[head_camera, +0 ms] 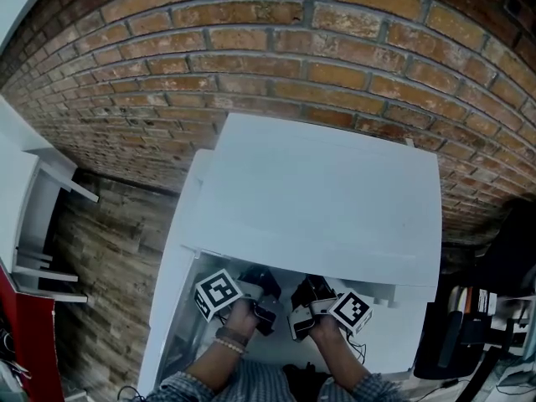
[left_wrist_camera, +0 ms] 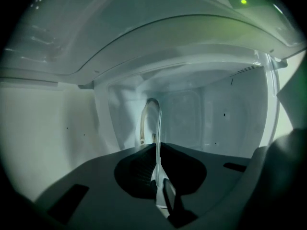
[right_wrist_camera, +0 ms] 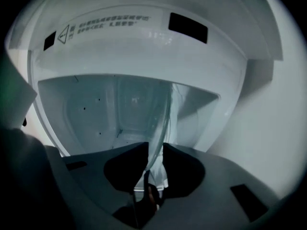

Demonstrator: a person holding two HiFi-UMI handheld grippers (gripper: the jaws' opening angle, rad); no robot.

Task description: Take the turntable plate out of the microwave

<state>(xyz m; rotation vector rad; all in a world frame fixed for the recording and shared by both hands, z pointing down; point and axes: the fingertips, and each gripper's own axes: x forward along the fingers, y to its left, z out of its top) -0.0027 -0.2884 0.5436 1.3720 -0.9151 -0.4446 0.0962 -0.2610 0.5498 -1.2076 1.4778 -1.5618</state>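
You are looking down at a brick wall [head_camera: 276, 48] filling the upper frame, white shelving [head_camera: 38, 216] standing at left, wood-grain planks [head_camera: 109, 266] lying beside it, dark clutter [head_camera: 456, 333] sitting at lower right.

Almost nothing is legible. On the microwave [right_wrist_camera: 144, 49], along the white upper edge of its front frame and towards the left corner, stands a warning triangle [right_wrist_camera: 63, 35]. To the right of it run two lines of small print [right_wrist_camera: 112, 21], too fine and blurred to read. The left marker cube [head_camera: 216, 294] and the right marker cube [head_camera: 352, 310] each show a black-and-white square code pattern, with no letters or numbers on them.
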